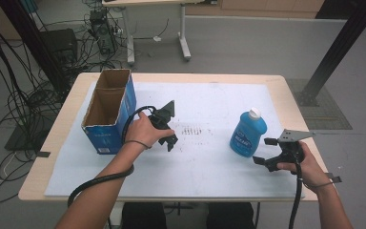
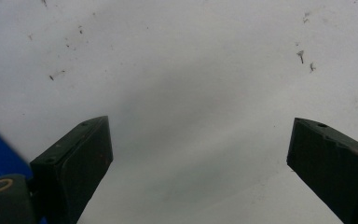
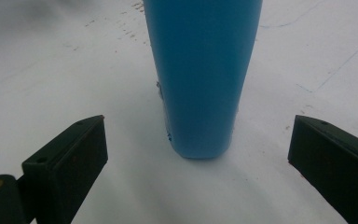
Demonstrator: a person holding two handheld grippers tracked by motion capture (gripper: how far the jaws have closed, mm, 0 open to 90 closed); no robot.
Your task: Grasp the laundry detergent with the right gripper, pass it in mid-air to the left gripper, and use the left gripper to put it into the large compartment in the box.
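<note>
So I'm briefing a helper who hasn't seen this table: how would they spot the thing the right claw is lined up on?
Start at the white mat covering the table and go to its right side. There, just ahead of the open right claw, stands a blue bottle. Its white cap and rounded plastic body set it apart from the open blue cardboard box on the left.

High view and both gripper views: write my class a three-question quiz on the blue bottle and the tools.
1. True or false: the right tool has closed on the blue plastic bottle with a white cap.
2. Which stands nearer the left tool: A) the open blue cardboard box, B) the bottle?
3. Fill in: the bottle stands ____ on the white table cover.

Key: 1 false, its jaws are apart, short of the bottle; 2 A; 3 upright.
</note>
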